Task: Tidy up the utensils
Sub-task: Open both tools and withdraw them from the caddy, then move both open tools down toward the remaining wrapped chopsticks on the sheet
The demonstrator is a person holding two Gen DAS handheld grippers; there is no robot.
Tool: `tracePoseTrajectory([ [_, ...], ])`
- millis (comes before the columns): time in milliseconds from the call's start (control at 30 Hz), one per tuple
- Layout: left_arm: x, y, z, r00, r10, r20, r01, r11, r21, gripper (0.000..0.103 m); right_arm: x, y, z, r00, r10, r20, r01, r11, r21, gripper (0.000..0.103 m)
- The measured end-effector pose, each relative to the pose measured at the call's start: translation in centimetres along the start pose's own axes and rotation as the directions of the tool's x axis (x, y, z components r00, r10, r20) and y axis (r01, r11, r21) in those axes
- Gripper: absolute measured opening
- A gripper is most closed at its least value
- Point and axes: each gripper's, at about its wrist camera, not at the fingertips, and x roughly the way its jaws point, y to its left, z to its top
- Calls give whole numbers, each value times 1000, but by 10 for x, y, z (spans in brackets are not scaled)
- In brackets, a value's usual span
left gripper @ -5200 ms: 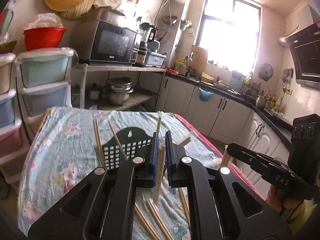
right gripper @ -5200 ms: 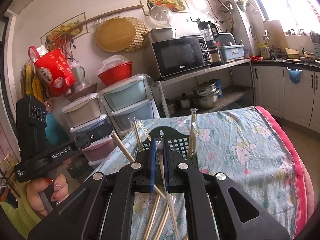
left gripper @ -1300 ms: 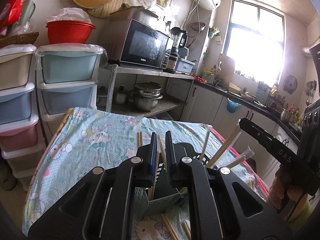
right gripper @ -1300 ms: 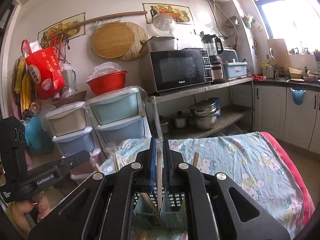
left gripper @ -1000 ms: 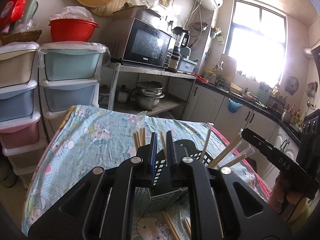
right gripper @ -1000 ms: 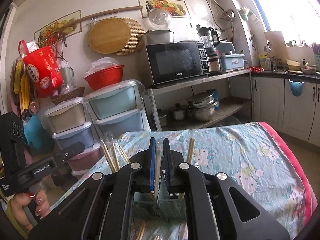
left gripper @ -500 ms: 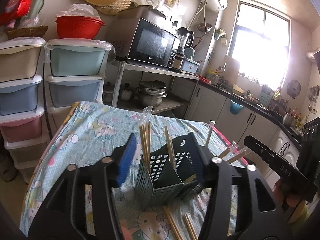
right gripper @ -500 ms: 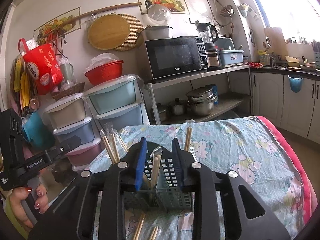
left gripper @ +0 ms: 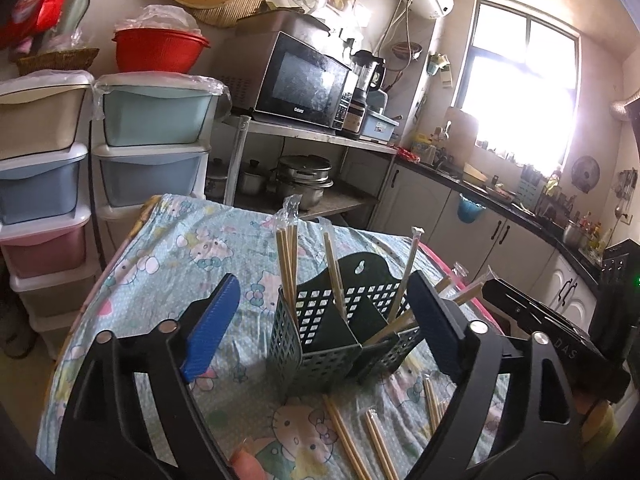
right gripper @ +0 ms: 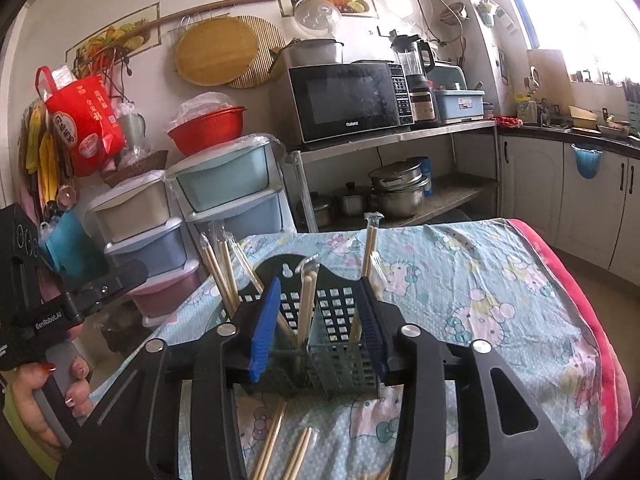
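Two grippers face the dark green slotted holder [left gripper: 320,328] standing on the table [left gripper: 168,256], which wears a cartoon-cat cloth, and both have just let their jaws spread. Left gripper [left gripper: 320,326] gapes wide, blue pads well apart on either side of the holder, nothing pinched. Right gripper [right gripper: 316,322] is partly parted, jaws flanking the holder's compartments, pads clear of the wrapped chopsticks [right gripper: 306,300] that lean upright inside. More wrapped chopsticks [left gripper: 346,436] lie loose on the cloth, near the table's front edge, just before the holder.
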Motion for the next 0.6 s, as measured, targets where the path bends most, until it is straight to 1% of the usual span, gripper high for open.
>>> tracePoseTrajectory([
  [67, -1, 0, -2, 1000, 6, -4, -6, 1000, -1, 85, -3, -1, -2, 1000, 1, -4, -1, 1000, 0, 41],
  [133, -2, 0, -4, 1000, 8, -8, -8, 1000, -3, 92, -6, -1, -4, 1000, 2, -9, -2, 1000, 1, 46],
  [167, -3, 0, -6, 1000, 8, -13, -8, 1000, -3, 92, -7, -1, -5, 1000, 4, -12, -4, 1000, 0, 47],
  [233, -4, -1, -8, 1000, 12, -19, -13, 1000, -1, 92, -10, 0, -7, 1000, -1, -16, 1, 1000, -7, 55],
  [267, -5, 0, -9, 1000, 16, -22, -16, 1000, -1, 92, -11, 1, -8, 1000, -5, -15, 5, 1000, -12, 56],
  [367, -8, -3, -12, 999, 16, -29, -16, 1000, -2, 92, -15, 3, -11, 1000, -7, -18, 6, 1000, -22, 58],
  [433, -10, -3, -15, 999, 17, -35, -17, 1000, 0, 92, -18, 4, -14, 1000, -4, -24, 4, 1000, -22, 60],
  [600, -12, -2, -24, 999, 15, -51, -15, 1000, -9, 92, -24, 3, -20, 999, 0, -37, -1, 1000, -16, 61],
])
